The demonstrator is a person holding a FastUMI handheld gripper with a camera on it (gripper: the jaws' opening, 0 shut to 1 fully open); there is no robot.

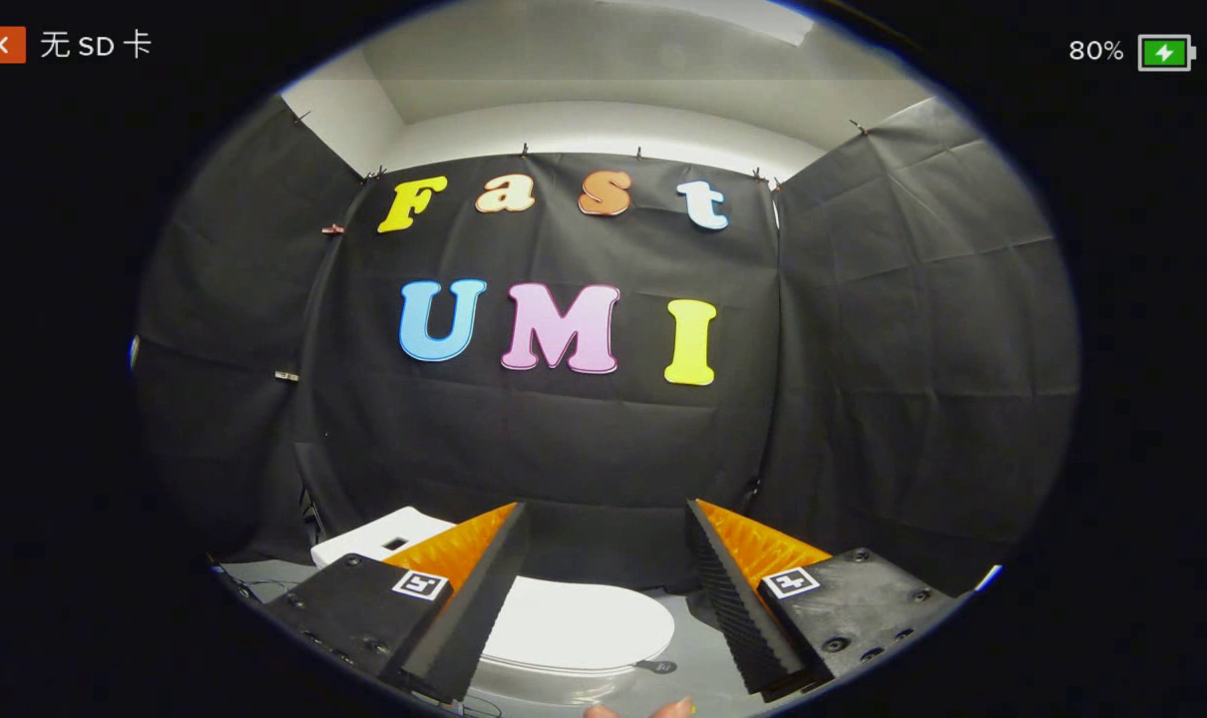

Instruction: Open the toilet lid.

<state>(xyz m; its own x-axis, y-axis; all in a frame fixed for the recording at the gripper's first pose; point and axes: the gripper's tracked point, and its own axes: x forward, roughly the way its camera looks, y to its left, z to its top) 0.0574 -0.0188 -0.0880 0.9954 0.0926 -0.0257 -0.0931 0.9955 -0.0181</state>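
A white toilet sits low ahead of me, its lid [574,623] lying flat and closed over the bowl. The white tank [379,537] shows behind my left finger. My gripper [605,514] hovers above the toilet, open, with a wide gap and nothing between its fingers. The lid lies below the fingers and between them, partly hidden by the left finger [474,608].
Black cloth walls close the booth at the back and on both sides, close behind the toilet. Grey floor [698,648] shows beside the bowl on the right. A person's fingertips [663,710] peek in just below the gripper.
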